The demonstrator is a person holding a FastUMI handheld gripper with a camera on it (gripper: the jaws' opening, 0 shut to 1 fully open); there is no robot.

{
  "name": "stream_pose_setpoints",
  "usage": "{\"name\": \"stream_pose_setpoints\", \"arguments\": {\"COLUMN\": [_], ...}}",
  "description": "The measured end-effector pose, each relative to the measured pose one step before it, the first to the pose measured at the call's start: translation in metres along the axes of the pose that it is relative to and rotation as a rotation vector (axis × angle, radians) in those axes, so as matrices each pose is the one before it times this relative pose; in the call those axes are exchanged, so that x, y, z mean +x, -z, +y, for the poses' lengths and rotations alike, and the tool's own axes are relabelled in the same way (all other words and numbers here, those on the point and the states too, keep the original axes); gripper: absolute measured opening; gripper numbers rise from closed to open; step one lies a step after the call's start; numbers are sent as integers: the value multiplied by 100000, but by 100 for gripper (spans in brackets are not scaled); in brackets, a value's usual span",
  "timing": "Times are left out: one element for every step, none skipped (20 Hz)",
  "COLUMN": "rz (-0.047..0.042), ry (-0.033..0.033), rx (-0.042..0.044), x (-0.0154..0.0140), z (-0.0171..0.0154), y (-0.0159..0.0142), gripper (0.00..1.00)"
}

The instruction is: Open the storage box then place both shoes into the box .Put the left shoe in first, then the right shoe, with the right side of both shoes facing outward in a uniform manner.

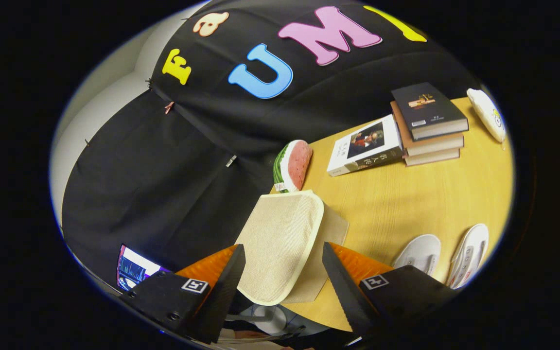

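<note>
The beige woven storage box (334,228) stands on the wooden table (406,199), just ahead of my fingers. Its cream-trimmed lid (280,238) is tilted up off the box, and the lid's rounded corner reaches back between my two fingers. My gripper (282,245) is open wide, one finger at each side of the lid, neither clearly pressing on it. Two white shoes (418,253) (469,253) lie side by side on the table beyond my right finger, soles toward the table's edge.
A watermelon-slice toy (293,165) stands just behind the box. Beyond it lie a white book (365,146) and a stack of books (428,124). A white pouch (486,114) sits at the far corner. A lit screen (134,267) is by my left finger.
</note>
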State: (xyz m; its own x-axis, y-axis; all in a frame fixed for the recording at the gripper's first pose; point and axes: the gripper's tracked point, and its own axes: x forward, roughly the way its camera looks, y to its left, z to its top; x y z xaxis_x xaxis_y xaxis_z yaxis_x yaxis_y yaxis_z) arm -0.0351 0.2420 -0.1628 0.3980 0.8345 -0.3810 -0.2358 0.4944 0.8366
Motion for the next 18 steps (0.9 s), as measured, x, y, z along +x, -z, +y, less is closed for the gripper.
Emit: {"name": "stream_pose_setpoints", "arguments": {"rz": [2394,2450,1737,1815,1470,836,1124,1044,1130,1125,1109,1018,1227,1193,301,-1122,-1613,-439], "ry": [-412,-110,-503,-515,-342,-256,-161,-385,-1887,-1795,-2201,-2395,-1129,-930,-372,34,-45,-1145], "rx": [1578,1682,1996,2314,2450,2240,1669,1513,2222,2557,2617,1713,1202,1084,1045,1062,1272,1217], "x": [835,733,896,883,881,647,703,563,554,476,482,331,272,378,35,-10,-224,-311], "z": [-402,-359,-452,-292,-295,-346,-353,-387,17,88,281,334,51,58,-79,-62,-70,277], "y": [677,833,618,656,563,471,435,524,267,275,279,383,376,295,80,-191,-360,-87], "gripper": [98,98,98,98,98,98,98,98,98,98,98,98,97,97,95,95,80,64]}}
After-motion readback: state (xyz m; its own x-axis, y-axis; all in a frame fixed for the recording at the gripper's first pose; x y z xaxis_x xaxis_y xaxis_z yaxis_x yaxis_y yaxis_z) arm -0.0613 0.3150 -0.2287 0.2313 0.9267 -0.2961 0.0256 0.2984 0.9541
